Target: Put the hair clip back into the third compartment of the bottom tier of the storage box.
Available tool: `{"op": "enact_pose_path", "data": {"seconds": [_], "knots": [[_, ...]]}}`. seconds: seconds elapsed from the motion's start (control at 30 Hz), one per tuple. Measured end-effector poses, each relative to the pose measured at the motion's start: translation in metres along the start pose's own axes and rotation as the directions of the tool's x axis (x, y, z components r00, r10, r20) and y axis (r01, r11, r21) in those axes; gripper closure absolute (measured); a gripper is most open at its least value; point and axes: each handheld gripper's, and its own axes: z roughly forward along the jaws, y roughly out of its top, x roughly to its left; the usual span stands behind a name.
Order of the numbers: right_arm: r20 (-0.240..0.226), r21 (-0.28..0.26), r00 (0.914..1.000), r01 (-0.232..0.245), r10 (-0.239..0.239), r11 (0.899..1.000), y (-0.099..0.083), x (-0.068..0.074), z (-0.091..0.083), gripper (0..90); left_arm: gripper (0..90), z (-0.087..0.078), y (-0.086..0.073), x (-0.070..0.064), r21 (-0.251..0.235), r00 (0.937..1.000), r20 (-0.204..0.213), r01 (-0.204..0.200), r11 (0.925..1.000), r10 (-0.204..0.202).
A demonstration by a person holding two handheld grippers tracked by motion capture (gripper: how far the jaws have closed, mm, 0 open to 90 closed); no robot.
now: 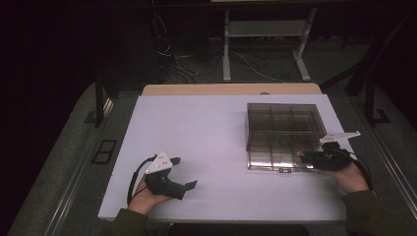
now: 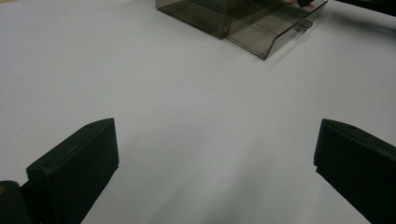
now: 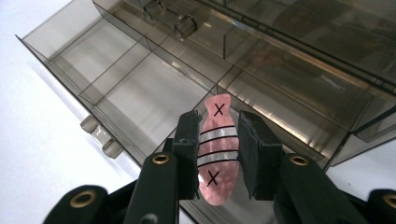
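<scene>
Your right gripper [image 3: 218, 154] is clenched on a pink fish-shaped piece [image 3: 215, 149] above the open drawer [image 3: 140, 88] of the smoky plastic box [image 1: 285, 125]. Your left gripper [image 1: 183, 173] rests released on the white table [image 1: 196, 128], well apart from the box.

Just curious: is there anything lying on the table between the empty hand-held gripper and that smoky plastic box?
Nothing: in the high view, bare white table separates the left hand-held gripper from the box.

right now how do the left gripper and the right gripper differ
The left gripper has its jaws wide apart with nothing between them; the right gripper is closed on a pink fish-shaped piece. The left gripper sits over bare white table; the right gripper is at the open drawer of the smoky clear organiser box. Both have black jaws and are hand-held.
</scene>
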Motion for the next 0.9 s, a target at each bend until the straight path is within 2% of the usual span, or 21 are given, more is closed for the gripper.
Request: {"op": "enact_pose_path", "data": {"seconds": [0.43, 0.7, 0.9], "knots": [[0.000, 0.010, 1.0000, 0.000, 0.000, 1.000, -0.0005, -0.0003, 0.0027, 65.3, 0.0, 0.0005, -0.0002, 0.0003, 0.001, 1.0000, 0.000, -0.003, 1.0000, 0.003], [-0.033, -0.025, 0.9994, -0.011, 0.010, 1.000, 0.0011, 0.0007, -0.0003, 59.9, 0.0, 0.0008, -0.0004, 0.0003, 0.003, 1.0000, 0.000, -0.002, 1.0000, 0.002], [-0.051, -0.067, 0.9987, 0.000, -0.004, 0.998, 0.0031, 0.0049, -0.0034, 54.8, 0.0, 0.0011, -0.0002, 0.0003, 0.001, 1.0000, 0.000, 0.000, 1.0000, 0.000]]}}
